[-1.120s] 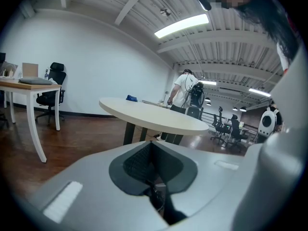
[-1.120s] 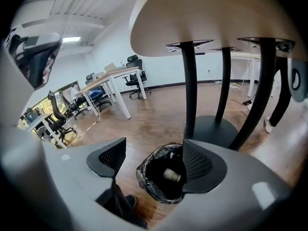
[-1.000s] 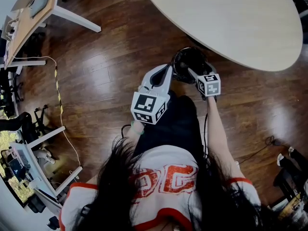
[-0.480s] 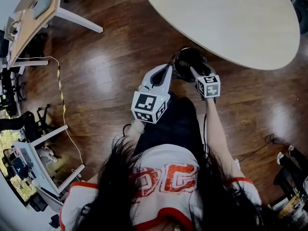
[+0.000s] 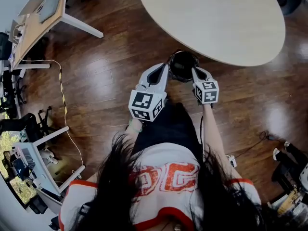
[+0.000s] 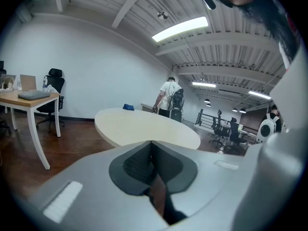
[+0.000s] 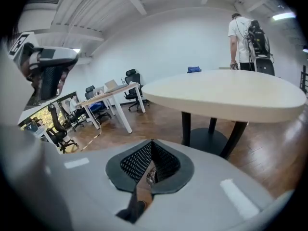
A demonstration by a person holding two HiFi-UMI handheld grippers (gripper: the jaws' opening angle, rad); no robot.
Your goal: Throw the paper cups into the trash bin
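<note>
Both tools are sitting clenched and empty. In the left gripper view the left hand-held gripper (image 6: 151, 143) is showing its two jaws pressed tip to tip with nothing between them. The right gripper view is showing the same for the right hand-held gripper (image 7: 151, 142).

The person is holding both out in front of the body. The tips are flanking a dark round vessel, which I am taking to be the trash bin (image 5: 183, 65). It is standing on the wooden floor (image 5: 106, 57) just at the near edge of the oval bench (image 5: 216, 18).

No paper cups are showing in any view. The part of the bench top in sight is lying bare (only a small blue thing (image 7: 194, 70) is resting at its far end). The bin's inside is too dark to tell whether any cups are lying in it.

As I judge it, this is a pause at the bin, with either another cup to fetch or the job near its end. To do it well, the person should be scanning the bench, its far end and the floor around it for any remaining cup before moving off. The jaws should be opening before the reach, not during it. A paper cup crushes easily, so the grip should be closing lightly on its wall near the rim. The release should be coming only once the cup is hanging squarely over the bin's mouth, inside its rim.
</note>
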